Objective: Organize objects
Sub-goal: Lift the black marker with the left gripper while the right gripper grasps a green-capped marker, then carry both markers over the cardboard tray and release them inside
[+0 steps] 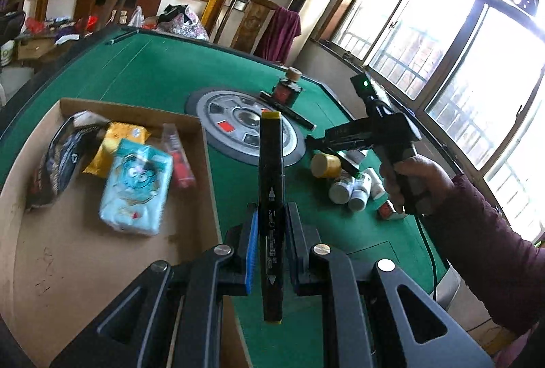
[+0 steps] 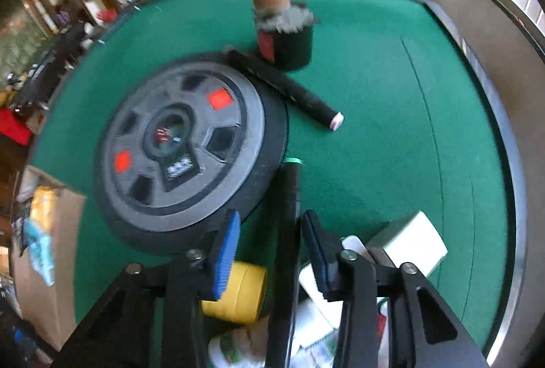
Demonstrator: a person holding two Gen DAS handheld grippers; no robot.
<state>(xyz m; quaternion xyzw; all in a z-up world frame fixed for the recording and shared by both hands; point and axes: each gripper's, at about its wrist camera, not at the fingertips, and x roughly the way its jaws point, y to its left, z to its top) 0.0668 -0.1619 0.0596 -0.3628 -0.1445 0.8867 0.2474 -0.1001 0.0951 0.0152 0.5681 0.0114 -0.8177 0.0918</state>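
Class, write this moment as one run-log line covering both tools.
left tool: shut on black marker, above box edge | right tool: open around green-tipped marker | cardboard box: holds packets

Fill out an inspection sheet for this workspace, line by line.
Surface: green felt table with a round grey centre console.
Job's things: cardboard box holds snack packets and a blue tissue pack; a black pen lies loose by a dark jar.
Clutter: yellow tape roll, white bottles, white box.
Grippers: left gripper shut on a yellow-capped marker; right gripper straddles a green-tipped pen, pads apparently not touching.
Cables: one dark cable trails below the right hand.
Surroundings: bright windows, shelves, chairs.
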